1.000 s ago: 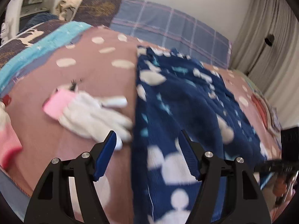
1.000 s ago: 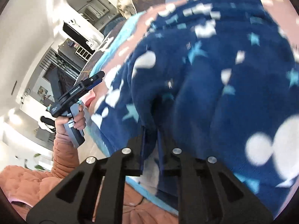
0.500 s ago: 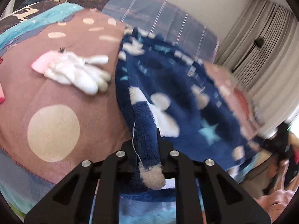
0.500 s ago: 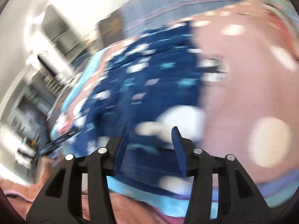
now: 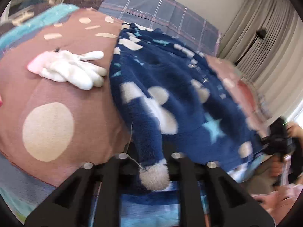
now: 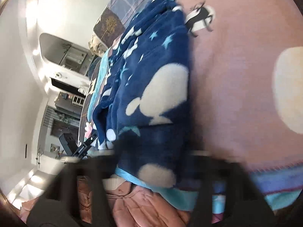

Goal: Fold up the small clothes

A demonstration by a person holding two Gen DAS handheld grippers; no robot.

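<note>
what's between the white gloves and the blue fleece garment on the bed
Nothing: only a narrow bare strip of the brown spotted bedspread separates the white gloves from the blue fleece garment, seen in the left wrist view.

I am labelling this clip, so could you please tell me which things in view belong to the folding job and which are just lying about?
In the job:
- blue fleece garment
- left gripper, shut on its edge
- right gripper, closing at its other corner

Lying about:
- white gloves
- plaid pillow
- curtains
- spotted bedspread underneath
</note>
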